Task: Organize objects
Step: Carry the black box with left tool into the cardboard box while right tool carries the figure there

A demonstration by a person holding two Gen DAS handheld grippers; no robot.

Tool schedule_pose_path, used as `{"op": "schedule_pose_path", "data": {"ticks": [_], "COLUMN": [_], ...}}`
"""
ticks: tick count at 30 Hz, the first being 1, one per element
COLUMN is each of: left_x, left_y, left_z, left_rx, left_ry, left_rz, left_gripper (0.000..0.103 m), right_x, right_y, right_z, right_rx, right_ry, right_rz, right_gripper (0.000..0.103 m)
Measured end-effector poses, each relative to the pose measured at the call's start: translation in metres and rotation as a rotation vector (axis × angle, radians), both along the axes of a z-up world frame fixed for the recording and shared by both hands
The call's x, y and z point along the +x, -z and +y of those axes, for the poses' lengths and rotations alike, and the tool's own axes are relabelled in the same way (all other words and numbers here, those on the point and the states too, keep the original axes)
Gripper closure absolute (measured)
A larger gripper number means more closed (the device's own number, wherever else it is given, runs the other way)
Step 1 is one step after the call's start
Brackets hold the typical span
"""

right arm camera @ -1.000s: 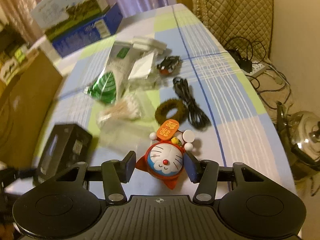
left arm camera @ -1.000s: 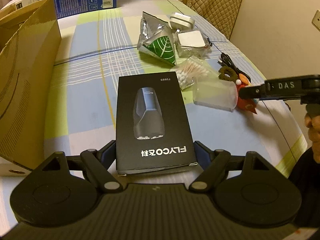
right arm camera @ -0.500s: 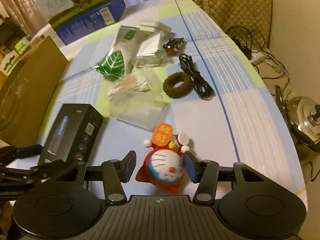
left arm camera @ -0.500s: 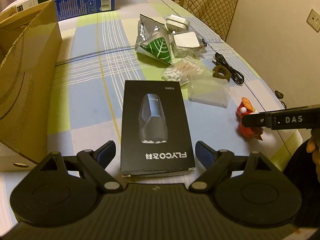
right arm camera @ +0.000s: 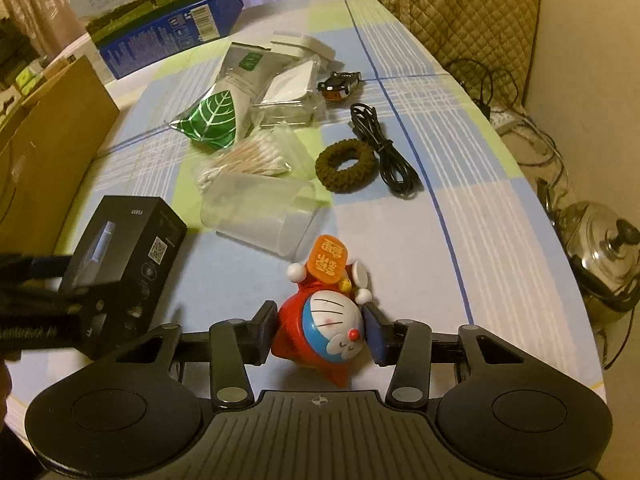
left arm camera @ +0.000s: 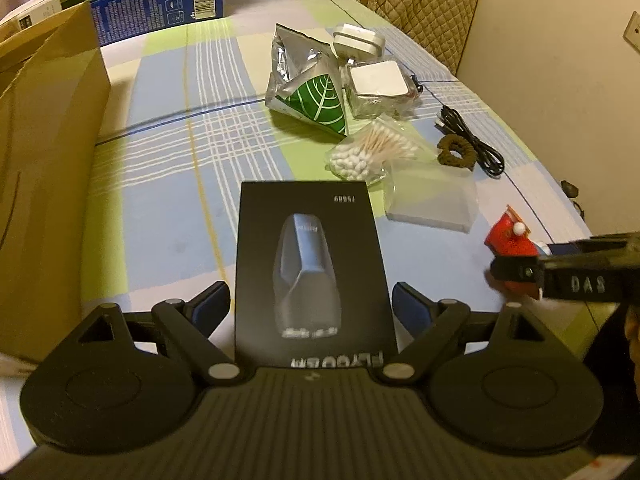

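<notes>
The right gripper (right arm camera: 320,334), its jaws just having been closing, clamped the red cat figure (right arm camera: 326,336) on the checked tablecloth (right arm camera: 460,184), while the left gripper (left arm camera: 312,304) stood open astride the black shaver box (left arm camera: 310,264), beside the cardboard box (left arm camera: 44,184).

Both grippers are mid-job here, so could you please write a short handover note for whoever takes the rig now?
Left gripper: open, straddling the black shaver box, fingers clear of its sides.
Right gripper: has just been closing, fingers now against the red cat figurine.
Cotton swabs, hair tie, cable and foil pouch lie loose on the table.
Nothing visibly sorted yet. The cardboard box stands beside the shaver box.
</notes>
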State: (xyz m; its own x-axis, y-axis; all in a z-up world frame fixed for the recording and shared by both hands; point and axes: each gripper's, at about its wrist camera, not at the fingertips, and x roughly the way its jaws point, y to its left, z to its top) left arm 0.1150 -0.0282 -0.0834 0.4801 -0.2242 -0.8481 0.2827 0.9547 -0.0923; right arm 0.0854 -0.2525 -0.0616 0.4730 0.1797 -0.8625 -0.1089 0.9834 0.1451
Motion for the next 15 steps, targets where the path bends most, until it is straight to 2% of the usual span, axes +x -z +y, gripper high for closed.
{"op": "schedule_pose_path", "data": {"ticks": [2,4,9,15], "left_x": [0.007,0.013,0.020,0.016], "left_y": [0.002,0.004,0.006,-0.003], "left_z": [-0.004,-0.008,-0.012,-0.008], "left_rx": [-0.002,0.028,0.065,0.041], "left_ry": [0.006,0.019,0.044,0.049], "left_rz": [0.016,0.028,0.060,0.059], "left_gripper": [0.020,0.025,0.026,0.028], "right_x": [-0.001,-0.001,-0.004,-0.011], "right_y": [-0.001,-0.001,-0.006,-0.018], "right_z": [0.001,0.002,0.004,0.003], "right_rx": [-0.004,-0.003,0.000,0.019], "right_ry": [-0.005,-0.011,-0.021,-0.020], "right_rz": [-0.007,-0.009,-0.034,-0.057], "right_gripper": [0.060,0.060,0.060,0.060]}}
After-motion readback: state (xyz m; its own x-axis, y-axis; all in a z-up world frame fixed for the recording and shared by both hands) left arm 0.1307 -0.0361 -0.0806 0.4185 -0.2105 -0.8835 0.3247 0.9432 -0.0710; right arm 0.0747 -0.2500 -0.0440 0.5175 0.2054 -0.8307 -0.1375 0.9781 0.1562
